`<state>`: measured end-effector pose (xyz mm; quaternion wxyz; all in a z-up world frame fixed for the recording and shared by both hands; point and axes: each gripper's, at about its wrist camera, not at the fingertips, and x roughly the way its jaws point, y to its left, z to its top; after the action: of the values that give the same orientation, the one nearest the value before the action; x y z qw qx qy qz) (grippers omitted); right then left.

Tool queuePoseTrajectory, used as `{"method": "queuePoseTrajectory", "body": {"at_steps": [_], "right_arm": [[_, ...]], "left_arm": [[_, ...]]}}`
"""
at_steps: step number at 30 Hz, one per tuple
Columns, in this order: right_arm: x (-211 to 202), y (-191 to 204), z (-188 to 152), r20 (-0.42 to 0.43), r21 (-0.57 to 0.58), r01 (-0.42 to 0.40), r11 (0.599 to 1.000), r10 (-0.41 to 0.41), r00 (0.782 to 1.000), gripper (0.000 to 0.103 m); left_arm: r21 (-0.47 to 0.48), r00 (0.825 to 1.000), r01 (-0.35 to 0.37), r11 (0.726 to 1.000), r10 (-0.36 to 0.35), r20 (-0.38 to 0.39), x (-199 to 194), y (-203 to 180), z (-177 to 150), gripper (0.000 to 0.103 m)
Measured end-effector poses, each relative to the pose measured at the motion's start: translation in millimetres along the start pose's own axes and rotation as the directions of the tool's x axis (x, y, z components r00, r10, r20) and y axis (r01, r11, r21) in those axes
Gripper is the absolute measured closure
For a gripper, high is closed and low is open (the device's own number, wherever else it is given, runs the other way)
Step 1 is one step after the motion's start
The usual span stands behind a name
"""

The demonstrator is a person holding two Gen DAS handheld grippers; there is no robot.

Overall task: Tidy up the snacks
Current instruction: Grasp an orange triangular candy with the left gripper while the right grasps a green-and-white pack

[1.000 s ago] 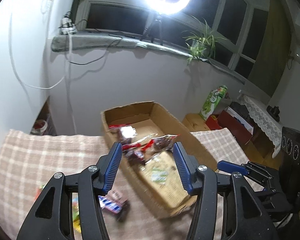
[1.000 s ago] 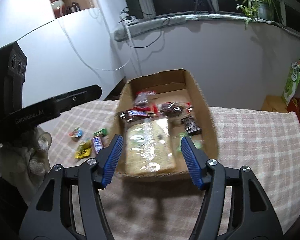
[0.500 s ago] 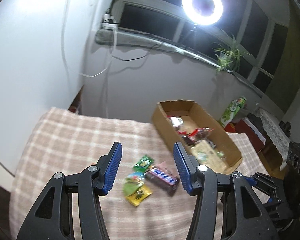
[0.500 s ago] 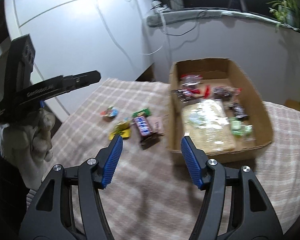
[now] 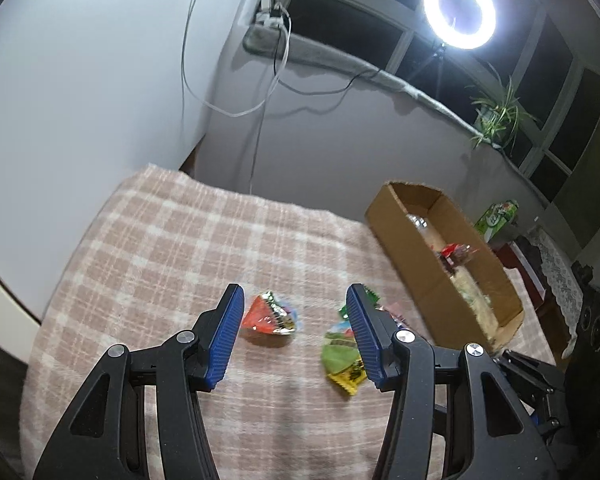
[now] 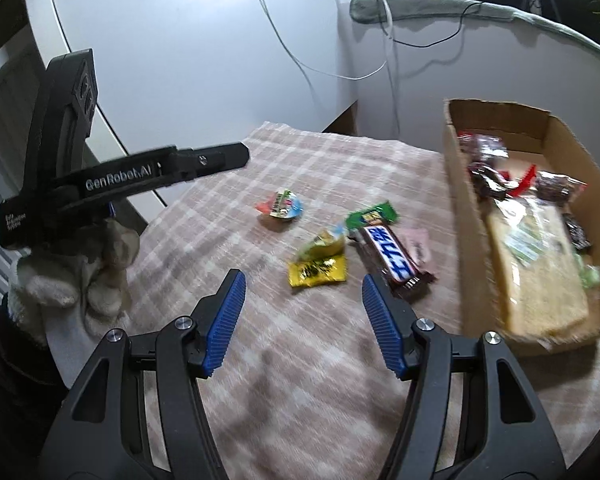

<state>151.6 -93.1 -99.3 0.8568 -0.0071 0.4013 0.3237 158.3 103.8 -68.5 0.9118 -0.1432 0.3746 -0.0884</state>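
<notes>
Two handheld grippers hang over a checked tablecloth, both with blue-padded jaws spread and nothing between them. The right gripper points at a loose cluster of five snacks on the cloth: a yellow packet, a green-and-yellow pouch touching it, a dark chocolate bar with blue-and-white lettering too blurred to read, a green wrapper and a red-and-blue packet lying apart. The left gripper, held in a gloved hand, reads "GenRobot.AI" along its side. Farther right stands one open cardboard box holding a large flat clear-wrapped pack and several dark and red wrappers. One ring light glows beyond.
</notes>
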Motion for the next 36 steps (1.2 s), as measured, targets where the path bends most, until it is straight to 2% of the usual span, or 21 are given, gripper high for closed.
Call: {"method": "queuePoseTrajectory", "body": {"at_steps": [6,8,18,25,26,27,28,36], "right_arm": [[33,-1,10,-0.040,0.018,-0.008,1.000,0.009,0.999,0.040],[45,-3,12,-0.054,0.027,-0.005,1.000,0.007,0.998,0.043],[79,-7,23,-0.088,0.047,0.007,0.999,-0.003,0.996,0.047],[95,-4,28,-0.106,0.024,0.032,0.999,-0.029,0.994,0.056],[96,-3,28,-0.108,0.020,0.032,0.999,-0.030,0.994,0.058],[98,-2,28,-0.114,0.012,0.035,0.999,-0.034,0.993,0.064],[101,-1,27,-0.117,0.005,0.039,0.999,-0.039,0.992,0.068],[105,1,29,-0.111,-0.002,0.042,0.999,-0.042,0.993,0.073]], "left_arm": [[0.002,0.999,-0.001,1.000,0.001,-0.045,22,8,-4,0.051],[0.003,0.998,-0.003,1.000,0.003,-0.056,29,10,-5,0.051],[0.050,0.995,-0.002,0.999,0.006,-0.095,54,8,-8,0.051],[0.075,0.992,-0.024,0.997,0.033,-0.125,67,8,-13,0.051],[0.083,0.992,-0.030,0.996,0.040,-0.124,68,8,-14,0.055],[0.091,0.991,-0.034,0.995,0.045,-0.124,68,7,-15,0.062],[0.096,0.991,-0.033,0.995,0.045,-0.126,68,7,-16,0.064],[0.119,0.991,-0.044,0.992,0.059,-0.121,69,5,-16,0.073]]}}
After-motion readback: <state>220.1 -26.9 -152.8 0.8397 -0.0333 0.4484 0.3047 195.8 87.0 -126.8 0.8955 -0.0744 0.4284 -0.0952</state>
